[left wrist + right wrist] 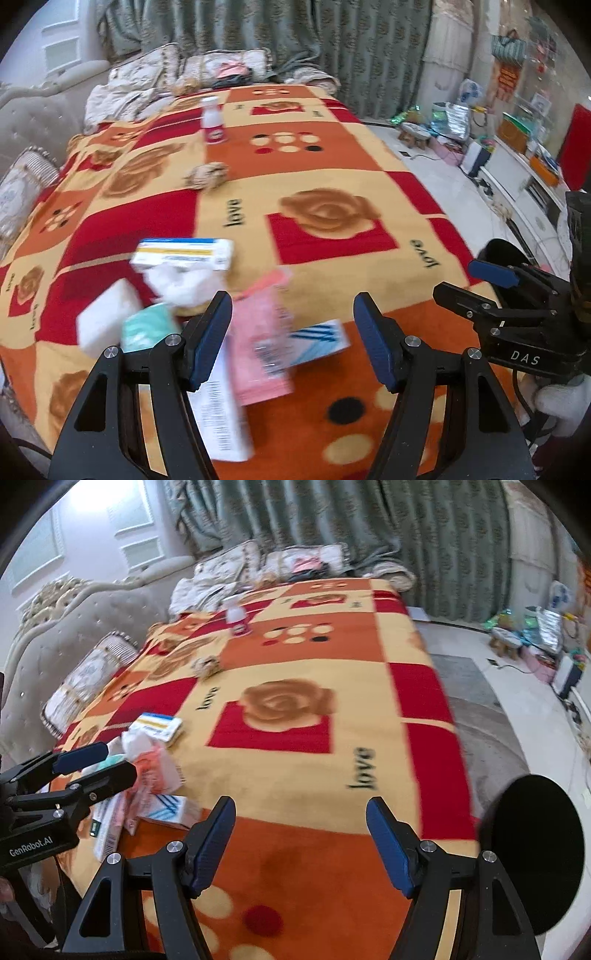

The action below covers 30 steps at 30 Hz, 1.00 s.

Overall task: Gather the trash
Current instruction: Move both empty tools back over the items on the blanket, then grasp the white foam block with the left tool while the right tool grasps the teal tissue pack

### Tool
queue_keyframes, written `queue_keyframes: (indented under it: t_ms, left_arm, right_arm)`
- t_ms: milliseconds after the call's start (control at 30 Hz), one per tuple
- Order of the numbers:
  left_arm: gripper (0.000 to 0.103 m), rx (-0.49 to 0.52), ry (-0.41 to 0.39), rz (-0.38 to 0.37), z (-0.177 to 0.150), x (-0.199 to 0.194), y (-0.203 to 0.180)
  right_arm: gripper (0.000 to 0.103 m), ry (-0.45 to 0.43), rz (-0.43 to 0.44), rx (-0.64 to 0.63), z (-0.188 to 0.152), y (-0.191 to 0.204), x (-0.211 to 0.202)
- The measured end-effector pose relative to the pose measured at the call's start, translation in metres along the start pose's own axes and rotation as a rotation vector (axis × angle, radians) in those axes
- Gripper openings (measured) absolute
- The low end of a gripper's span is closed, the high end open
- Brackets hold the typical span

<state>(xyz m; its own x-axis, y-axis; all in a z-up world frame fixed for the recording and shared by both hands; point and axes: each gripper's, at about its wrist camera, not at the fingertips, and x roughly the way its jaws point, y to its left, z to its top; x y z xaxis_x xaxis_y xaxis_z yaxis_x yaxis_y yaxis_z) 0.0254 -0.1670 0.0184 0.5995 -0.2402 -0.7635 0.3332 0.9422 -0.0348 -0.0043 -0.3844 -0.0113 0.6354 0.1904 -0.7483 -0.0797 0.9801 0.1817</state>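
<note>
Left wrist view: both tongs, left tongs (291, 339) and right tongs (301, 843), hung spread, empty. Pink packet (258, 354) lay nearest in the litter on the bed blanket (332, 177); best pinched by its edge.

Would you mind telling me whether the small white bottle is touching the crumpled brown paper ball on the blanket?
Apart. In the left wrist view, the white bottle stands farther back, with bare blanket showing between it and the paper ball.

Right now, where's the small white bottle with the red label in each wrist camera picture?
Left wrist: the white bottle stands upright on the blanket, upper middle, left of centre.
Right wrist: the white bottle stands upper left of centre, near the far pillows.
Shared landmark: the crumpled brown paper ball lies nearer the camera than the bottle in both.
</note>
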Motion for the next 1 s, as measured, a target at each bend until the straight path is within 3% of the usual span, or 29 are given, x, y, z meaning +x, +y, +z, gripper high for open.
queue_keyframes:
  t_ms: [267, 500, 767, 1000]
  left_arm:
    - [0.067, -0.100, -0.020, 0.116, -0.008, -0.011, 0.090]
    - [0.067, -0.192, 0.018, 0.224, -0.030, -0.004, 0.162]
    - [0.067, -0.256, 0.051, 0.232, -0.048, -0.001, 0.196]
    - [0.067, -0.287, 0.049, 0.248, -0.050, 0.000, 0.217]
  right_arm:
    - [0.071, 0.035, 0.073, -0.094, 0.017, 0.059, 0.028]
    - [0.071, 0.065, 0.134, -0.165, 0.029, 0.108, 0.050]
    - [0.071, 0.072, 0.197, -0.232, 0.045, 0.152, 0.057]
    - [0.071, 0.138, 0.292, -0.275, 0.042, 0.195, 0.069]
